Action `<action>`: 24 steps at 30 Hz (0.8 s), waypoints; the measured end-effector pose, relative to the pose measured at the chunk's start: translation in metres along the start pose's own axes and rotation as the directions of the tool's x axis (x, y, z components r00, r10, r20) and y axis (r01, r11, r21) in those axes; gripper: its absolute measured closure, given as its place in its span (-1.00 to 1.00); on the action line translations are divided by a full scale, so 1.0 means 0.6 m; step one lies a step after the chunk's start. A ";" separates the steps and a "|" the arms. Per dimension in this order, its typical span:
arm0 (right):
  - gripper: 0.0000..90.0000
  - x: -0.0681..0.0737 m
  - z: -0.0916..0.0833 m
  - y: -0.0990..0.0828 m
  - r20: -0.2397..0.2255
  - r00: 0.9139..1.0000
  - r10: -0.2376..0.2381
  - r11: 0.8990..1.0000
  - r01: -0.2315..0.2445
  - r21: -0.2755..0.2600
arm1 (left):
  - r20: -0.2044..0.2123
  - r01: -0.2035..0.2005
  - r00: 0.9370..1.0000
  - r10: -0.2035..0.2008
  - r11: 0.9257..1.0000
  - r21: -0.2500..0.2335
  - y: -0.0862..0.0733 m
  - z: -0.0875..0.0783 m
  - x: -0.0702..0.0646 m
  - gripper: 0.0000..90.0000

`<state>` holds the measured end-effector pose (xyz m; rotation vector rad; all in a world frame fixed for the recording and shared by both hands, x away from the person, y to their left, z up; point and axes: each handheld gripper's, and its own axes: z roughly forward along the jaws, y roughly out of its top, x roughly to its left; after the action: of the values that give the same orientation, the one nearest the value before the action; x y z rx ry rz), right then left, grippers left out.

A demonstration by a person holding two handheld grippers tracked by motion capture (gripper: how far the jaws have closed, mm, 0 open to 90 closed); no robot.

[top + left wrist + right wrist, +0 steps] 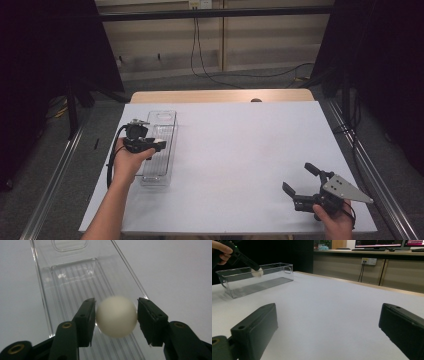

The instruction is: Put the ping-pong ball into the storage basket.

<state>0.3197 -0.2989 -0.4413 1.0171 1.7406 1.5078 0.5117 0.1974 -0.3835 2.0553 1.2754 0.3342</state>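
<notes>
On the left of the high view, the left claw hangs over a clear plastic bin, a long narrow tray with a ribbed floor and cut-out handles at its ends, lying lengthwise near the left edge of the table. In the left gripper view, a white ball sits between the two black jaws above the bin's ribbed floor. The left-hand pad meets the ball's side, while a sliver of a gap seems to show at the right-hand pad, and the ball looks slightly blurred, so the left claw is easing apart around it rather than clamped hard. The right gripper view catches the same scene from afar: the ball at the tip of that claw, level with the bin's rim.

The table top is a plain white sheet, matte and bare across the middle, with a strip of light wood along its far edge. Beyond it lies grey carpet with black cables trailing to a wall socket on a pale panelled wall. Dark curtains flank both sides, and metal rails run along the floor.

Over on the right, the right claw rests low near the table's near right corner, jaws spread wide apart with nothing between them, its grey three-cornered plate on top. Its own view shows monitors on a distant desk.
</notes>
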 end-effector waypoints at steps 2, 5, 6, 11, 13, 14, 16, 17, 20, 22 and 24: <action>-0.96 0.000 0.001 0.000 -0.003 1.000 0.003 1.000 -0.003 0.003 | -0.015 0.003 1.000 -0.003 1.000 -0.001 0.000 -0.003 -0.001 0.01; -0.96 0.001 0.001 0.000 0.001 1.000 0.005 1.000 -0.005 0.000 | -0.011 0.007 1.000 -0.007 1.000 -0.030 -0.002 -0.005 -0.003 -0.08; -0.96 0.001 0.001 0.000 0.002 1.000 0.004 1.000 -0.004 -0.001 | -0.016 0.013 1.000 -0.013 0.999 -0.037 -0.003 -0.007 -0.006 -0.13; -0.96 0.001 0.001 0.000 0.002 1.000 -0.001 1.000 0.001 -0.002 | -0.004 0.010 1.000 -0.010 0.992 -0.122 -0.012 -0.021 -0.013 -0.37; -0.96 0.001 0.000 -0.001 0.000 1.000 0.006 1.000 -0.006 0.003 | 0.002 -0.009 1.000 0.009 0.986 -0.169 -0.018 -0.028 -0.021 -0.49; -0.96 0.000 -0.001 0.000 0.005 1.000 0.003 1.000 -0.003 -0.001 | 0.002 -0.024 1.000 0.025 0.982 -0.188 -0.022 -0.032 -0.026 -0.50; -0.96 0.000 -0.003 0.000 0.008 1.000 -0.002 1.000 0.002 -0.006 | 0.028 0.004 1.000 0.003 0.971 -0.240 -0.034 -0.038 -0.035 -0.60; -0.96 0.000 -0.003 0.000 0.009 1.000 0.002 1.000 -0.002 -0.005 | 0.040 0.018 0.999 -0.008 0.965 -0.260 -0.040 -0.042 -0.039 -0.65; -0.96 0.002 -0.002 0.001 0.011 1.000 0.005 1.000 -0.005 -0.006 | 0.030 0.004 1.000 0.006 0.948 -0.319 -0.056 -0.056 -0.049 -0.73; -0.96 0.002 -0.002 0.000 0.006 1.000 -0.006 1.000 0.006 -0.002 | 0.031 0.009 1.000 0.003 0.929 -0.370 -0.069 -0.067 -0.057 -0.79; -0.96 0.002 -0.001 0.000 0.003 1.000 -0.009 1.000 0.009 -0.003 | 0.033 0.012 0.999 0.002 0.907 -0.422 -0.088 -0.077 -0.062 -0.83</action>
<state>0.3187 -0.2983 -0.4413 1.0088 1.7383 1.5023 0.4322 0.1993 -0.3796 1.6795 1.0769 0.5237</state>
